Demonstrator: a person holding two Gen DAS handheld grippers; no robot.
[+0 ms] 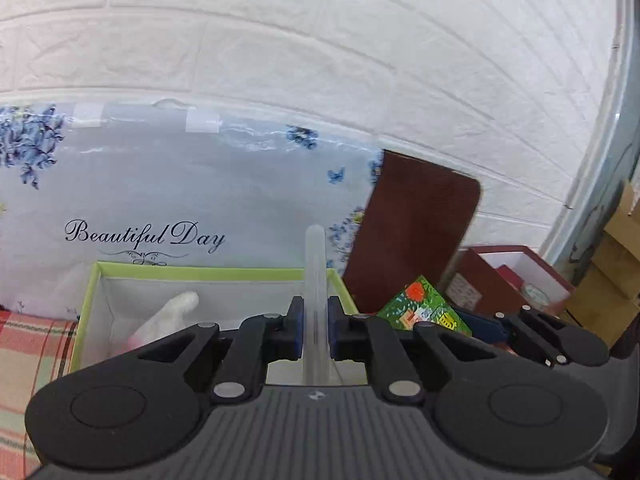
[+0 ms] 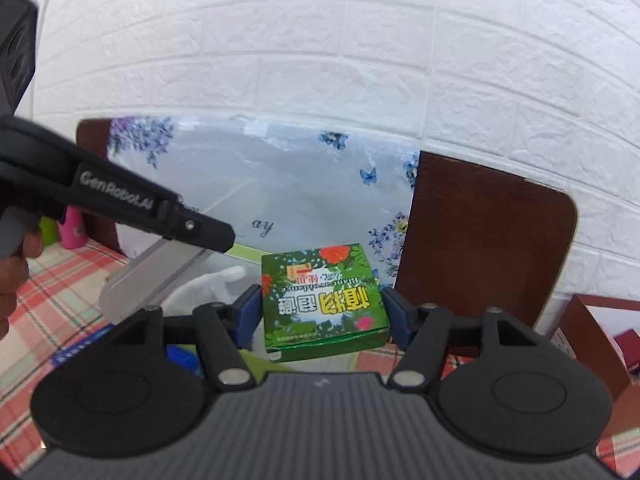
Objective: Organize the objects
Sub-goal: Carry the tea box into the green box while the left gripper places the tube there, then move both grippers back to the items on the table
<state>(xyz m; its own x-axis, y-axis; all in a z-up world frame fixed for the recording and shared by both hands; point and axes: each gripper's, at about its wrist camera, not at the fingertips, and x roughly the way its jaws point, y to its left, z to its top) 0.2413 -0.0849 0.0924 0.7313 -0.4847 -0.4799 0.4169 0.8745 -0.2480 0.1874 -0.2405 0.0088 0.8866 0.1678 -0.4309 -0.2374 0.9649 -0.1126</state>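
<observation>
At the left, on a pink plaid tablecloth (image 1: 24,352), a green-rimmed storage box (image 1: 208,273) stands before a floral "Beautiful Day" sheet (image 1: 192,184) and holds a white, soft-looking item (image 1: 172,316) leaning against its inner wall. Above the box, the left gripper (image 1: 316,328) is clamped edge-on around a flat, translucent plastic case (image 1: 317,300); from the other hand's camera the same case (image 2: 160,272) shows its broad face, slanting down from black fingers. To the right, the right gripper (image 2: 320,312) pinches a green box printed with tropical leaves and red flowers (image 2: 322,300) between its blue pads (image 2: 248,314), the box carried clear of the cloth and near the storage box's right edge. Behind it a dark brown board (image 2: 488,248) leans on the white brick-pattern wall (image 2: 360,60), and farther right stands an open dark red box (image 1: 520,276).
</observation>
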